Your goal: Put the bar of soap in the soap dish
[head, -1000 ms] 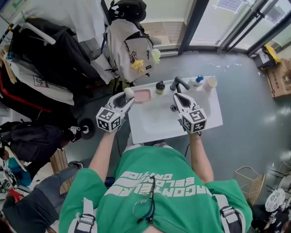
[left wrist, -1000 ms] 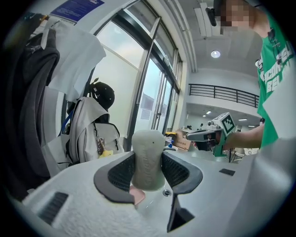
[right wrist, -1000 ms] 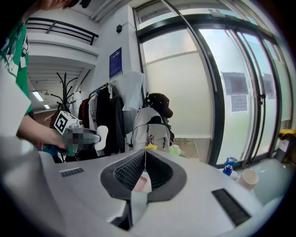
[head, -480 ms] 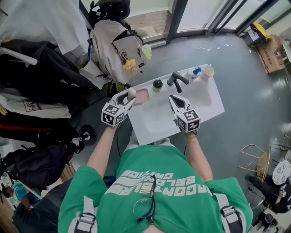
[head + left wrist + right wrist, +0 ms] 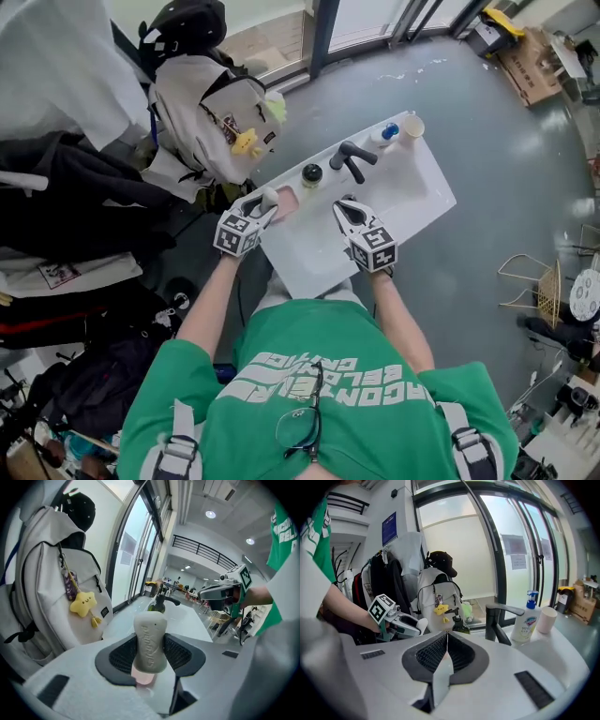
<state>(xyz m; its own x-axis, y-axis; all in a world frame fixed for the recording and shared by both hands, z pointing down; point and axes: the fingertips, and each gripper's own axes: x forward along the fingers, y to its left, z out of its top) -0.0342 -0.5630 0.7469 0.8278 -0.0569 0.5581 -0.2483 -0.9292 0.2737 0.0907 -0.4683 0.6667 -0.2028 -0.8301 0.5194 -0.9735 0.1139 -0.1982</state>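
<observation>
A pale grey bar of soap (image 5: 151,639) stands upright between the jaws of my left gripper (image 5: 151,654), which is shut on it. In the head view the left gripper (image 5: 262,202) holds the soap bar (image 5: 269,197) right beside the pink soap dish (image 5: 287,201) at the sink's back left corner. A bit of the pink soap dish (image 5: 142,678) shows just under the bar. My right gripper (image 5: 348,210) hovers over the white sink (image 5: 412,192), shut, with nothing between its jaws. From the right gripper view, the left gripper (image 5: 420,625) shows at left and the right gripper (image 5: 446,647) is shut.
A black faucet (image 5: 350,159), a dark pump bottle (image 5: 311,174), a white soap dispenser (image 5: 386,133) and a cup (image 5: 412,126) line the sink's back edge. A white backpack (image 5: 214,117) and dark coats (image 5: 84,216) hang to the left.
The head view has swung, so the sink now sits tilted and higher in frame. The left gripper still holds the soap by the dish. The right gripper stays shut over the basin.
</observation>
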